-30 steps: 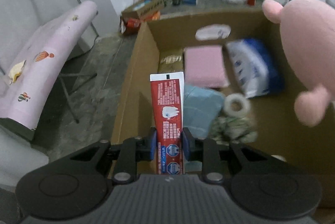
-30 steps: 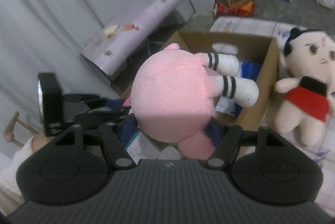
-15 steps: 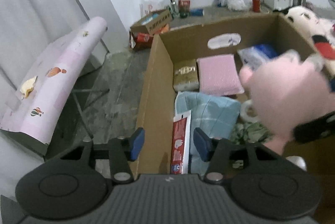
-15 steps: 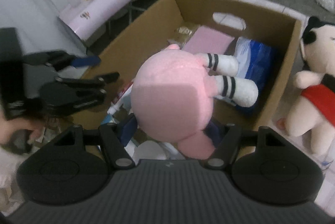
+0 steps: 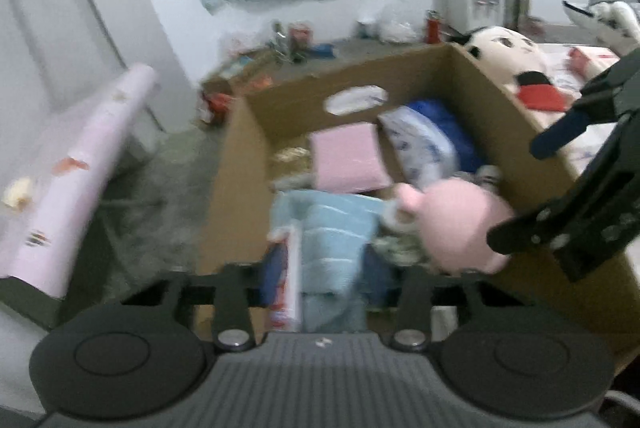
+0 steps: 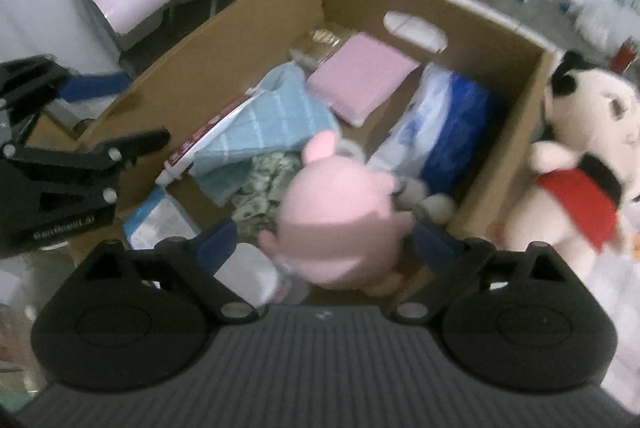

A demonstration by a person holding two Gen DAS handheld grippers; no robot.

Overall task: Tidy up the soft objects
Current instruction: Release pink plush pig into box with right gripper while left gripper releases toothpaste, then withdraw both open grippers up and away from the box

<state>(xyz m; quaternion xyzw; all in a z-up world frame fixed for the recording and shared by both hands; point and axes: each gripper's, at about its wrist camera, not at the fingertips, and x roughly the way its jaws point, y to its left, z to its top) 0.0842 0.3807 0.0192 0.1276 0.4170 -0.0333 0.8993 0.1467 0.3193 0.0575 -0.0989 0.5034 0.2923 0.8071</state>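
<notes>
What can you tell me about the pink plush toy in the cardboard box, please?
The pink plush toy is a rounded, soft, fuzzy figure with small pink nubs and white limbs on its far side. It sits inside the cardboard box, near its front, over a patterned cloth and beside the blue and white packet. The right gripper has just opened; its jaws stand wide on either side of the toy, apparently no longer pressing on it.

Your left wrist view is smeared throughout: the toothpaste tube point(image 5: 289, 280) shows only as a red-and-white streak, its print unreadable. The pink plush point(image 6: 340, 224) hides much of the box floor point(image 6: 192, 195) in the right wrist view (its face is turned away). The doll point(image 6: 576, 163) is cut off at the right edge.
</notes>
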